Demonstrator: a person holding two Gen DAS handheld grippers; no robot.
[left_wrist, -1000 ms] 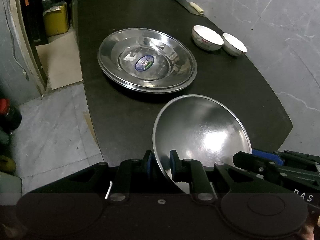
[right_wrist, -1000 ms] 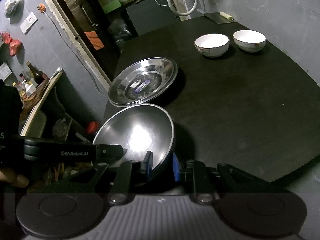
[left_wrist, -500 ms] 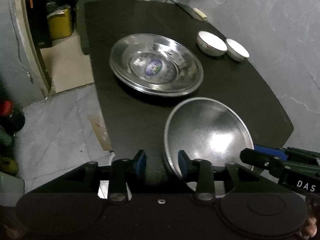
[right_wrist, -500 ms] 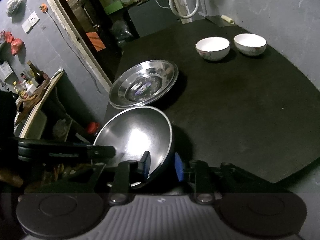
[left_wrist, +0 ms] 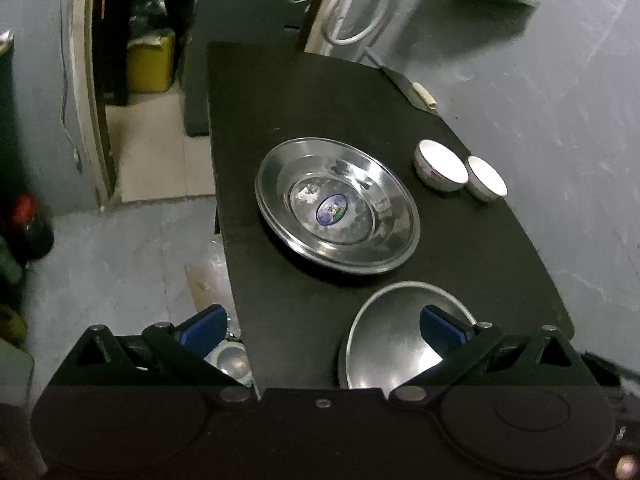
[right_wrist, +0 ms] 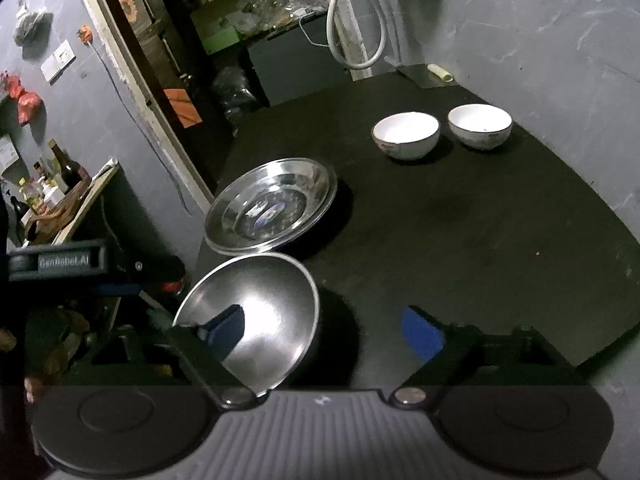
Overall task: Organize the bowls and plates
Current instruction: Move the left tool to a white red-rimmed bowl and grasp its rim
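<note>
A steel bowl point(left_wrist: 396, 340) rests near the front corner of the black table point(left_wrist: 320, 100). Behind it lies a stack of steel plates point(left_wrist: 338, 210) with a blue sticker in the middle. Two white bowls point(left_wrist: 440, 164) point(left_wrist: 486, 178) stand side by side at the right edge. My left gripper point(left_wrist: 320, 328) is opening wide; one pad hovers over the bowl's inside, the other hangs past the table's left edge. My right gripper point(right_wrist: 322, 330) is opening too, straddling the rim of the steel bowl point(right_wrist: 260, 312) without pressing on it. The plates point(right_wrist: 272, 210) and white bowls point(right_wrist: 406, 134) point(right_wrist: 480, 124) lie beyond.
A cleaver with a pale handle point(left_wrist: 424, 98) lies at the table's far edge under a looped white hose point(left_wrist: 352, 12). A doorway with a yellow box point(left_wrist: 150, 64) opens on the left. Bottles point(right_wrist: 60, 176) crowd a shelf by the wall.
Both grippers were shut on the steel bowl's rim and have opened wide, letting it go. The left gripper has drawn up and back, so more of the table shows.
</note>
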